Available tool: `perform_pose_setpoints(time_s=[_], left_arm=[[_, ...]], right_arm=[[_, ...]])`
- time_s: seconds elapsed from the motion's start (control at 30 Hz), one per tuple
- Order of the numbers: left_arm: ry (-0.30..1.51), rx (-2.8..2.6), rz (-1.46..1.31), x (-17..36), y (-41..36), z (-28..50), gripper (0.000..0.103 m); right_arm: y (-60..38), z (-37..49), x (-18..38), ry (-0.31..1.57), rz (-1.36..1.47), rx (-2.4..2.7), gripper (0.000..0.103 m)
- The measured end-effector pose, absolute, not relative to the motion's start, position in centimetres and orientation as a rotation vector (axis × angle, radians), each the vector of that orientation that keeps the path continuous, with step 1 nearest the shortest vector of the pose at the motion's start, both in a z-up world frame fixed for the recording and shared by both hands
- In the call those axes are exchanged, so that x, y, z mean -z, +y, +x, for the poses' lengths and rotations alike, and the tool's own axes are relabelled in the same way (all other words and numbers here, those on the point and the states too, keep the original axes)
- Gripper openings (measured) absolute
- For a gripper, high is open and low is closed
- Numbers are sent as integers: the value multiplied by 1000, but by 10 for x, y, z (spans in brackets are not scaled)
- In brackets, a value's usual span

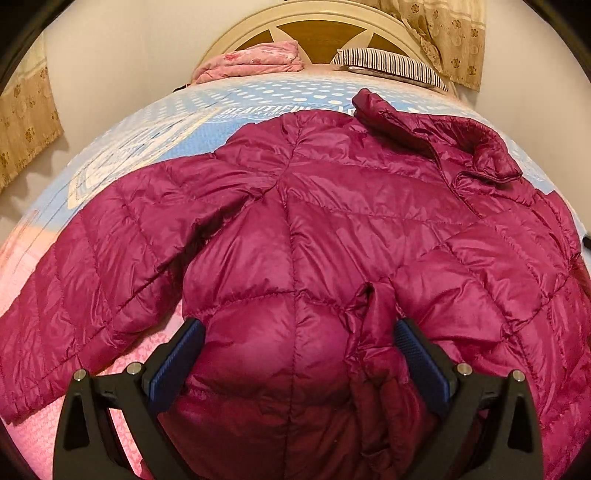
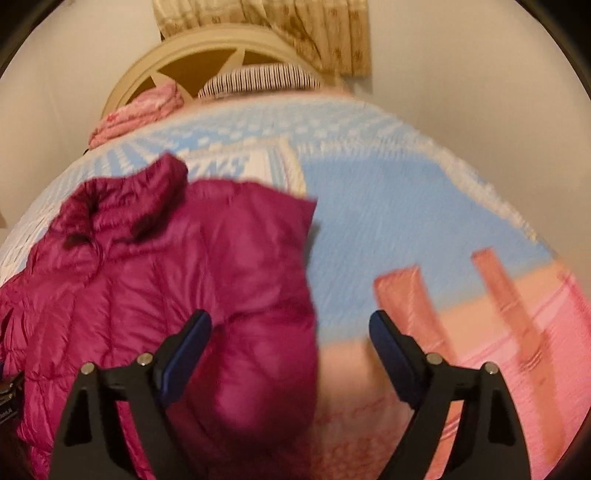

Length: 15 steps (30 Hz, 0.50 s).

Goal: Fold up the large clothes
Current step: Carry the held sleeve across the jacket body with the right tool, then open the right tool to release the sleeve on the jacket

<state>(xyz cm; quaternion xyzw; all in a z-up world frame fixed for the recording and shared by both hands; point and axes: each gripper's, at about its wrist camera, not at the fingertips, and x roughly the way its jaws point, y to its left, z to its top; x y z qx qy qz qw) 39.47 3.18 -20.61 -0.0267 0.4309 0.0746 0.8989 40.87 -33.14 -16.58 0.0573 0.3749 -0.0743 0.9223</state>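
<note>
Straddling the near end of the jacket point(image 1: 295, 221), my left claw point(image 1: 299, 332) has its fingers spread wide, a puffed quilted panel bulging between the pads, which are not pinching it. My right claw point(image 2: 290, 326) is equally wide, hanging over the jacket's right edge, one finger above the fabric and the other above the bedspread point(image 2: 388, 206); that view is blurred. The jacket lies spread across the bed's near half, one sleeve point(image 1: 74, 295) reaching toward the left edge, collar point(image 1: 443, 133) pointing to the headboard point(image 1: 306, 22). Beyond, at the head of the bed, sit a folded pink quilt point(image 1: 251, 61) and a striped pillow point(image 1: 391, 66).
</note>
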Motion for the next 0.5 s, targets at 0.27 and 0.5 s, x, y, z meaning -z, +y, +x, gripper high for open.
perform_pose_setpoints(time_s=[0.27, 0.5], left_arm=[[874, -163, -74, 205, 38, 391, 102], [877, -166, -68, 205, 37, 392, 102]], right_arm=[[-316, 457, 161, 826, 135, 36, 26], [-297, 480, 203, 889, 12, 63, 27]])
